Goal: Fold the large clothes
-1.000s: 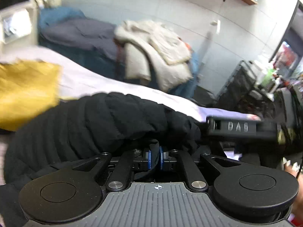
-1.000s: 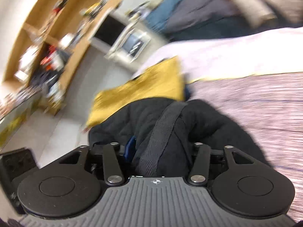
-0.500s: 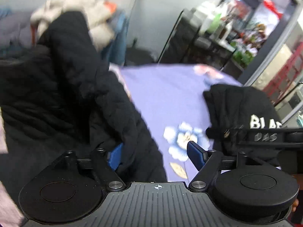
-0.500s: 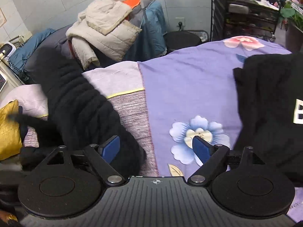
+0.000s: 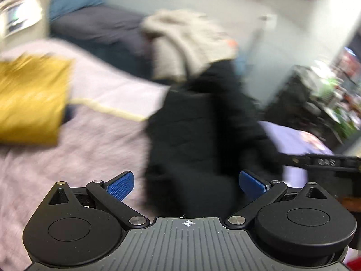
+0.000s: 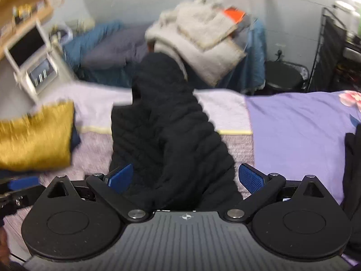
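your left gripper point(image 5: 187, 184) stands with its blue fingers point(image 5: 120, 184) spread wide, nothing pressed between them; the black quilted jacket point(image 5: 203, 131) lies on the bed just ahead, its near end in line with the gap, and the pads are clear of it. your right gripper point(image 6: 186, 177) is the same: fingers point(image 6: 251, 178) wide apart, having just been opening, with the jacket point(image 6: 171, 135) running through the gap, not pinched by either pad.

the jacket stretches in a long heap from right in front of you across the lilac and grey bedspread point(image 6: 227, 106) toward the far edge of the bed. its far end reaches up in front of a pile of cream coats point(image 6: 203, 38) behind the bed.

to the left of the jacket sits a mustard-yellow folded cloth point(image 6: 38, 140), apart from it. to the right the bed is covered by a purple flowered sheet point(image 6: 297, 131), and another black garment point(image 6: 353, 169) lies at the right edge of the right wrist view. the left wrist view is blurred, so finer detail there is hard to tell.
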Action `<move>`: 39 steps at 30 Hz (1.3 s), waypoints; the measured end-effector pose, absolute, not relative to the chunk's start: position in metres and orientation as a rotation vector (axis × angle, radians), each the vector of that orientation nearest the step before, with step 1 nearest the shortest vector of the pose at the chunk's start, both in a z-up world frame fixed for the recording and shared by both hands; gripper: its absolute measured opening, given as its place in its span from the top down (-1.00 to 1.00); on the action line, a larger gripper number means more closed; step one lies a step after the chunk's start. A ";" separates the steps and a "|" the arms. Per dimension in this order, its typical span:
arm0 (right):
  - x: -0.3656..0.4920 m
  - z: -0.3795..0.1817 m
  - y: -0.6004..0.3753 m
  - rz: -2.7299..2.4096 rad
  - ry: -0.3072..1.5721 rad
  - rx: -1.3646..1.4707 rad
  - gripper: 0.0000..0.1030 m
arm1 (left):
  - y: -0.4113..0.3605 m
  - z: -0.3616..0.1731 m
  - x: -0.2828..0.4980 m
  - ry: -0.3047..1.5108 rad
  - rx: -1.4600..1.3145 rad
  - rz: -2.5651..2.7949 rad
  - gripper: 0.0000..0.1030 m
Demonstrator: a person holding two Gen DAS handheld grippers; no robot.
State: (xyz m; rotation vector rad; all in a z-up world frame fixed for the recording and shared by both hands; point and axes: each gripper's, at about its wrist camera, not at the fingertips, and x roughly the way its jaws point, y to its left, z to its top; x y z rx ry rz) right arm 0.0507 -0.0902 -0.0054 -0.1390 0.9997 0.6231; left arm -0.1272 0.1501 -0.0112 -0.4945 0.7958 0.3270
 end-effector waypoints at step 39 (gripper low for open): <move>0.067 -0.002 -0.238 0.313 0.976 0.002 -0.68 | 0.103 -0.089 -0.044 0.968 -0.254 0.183 -0.86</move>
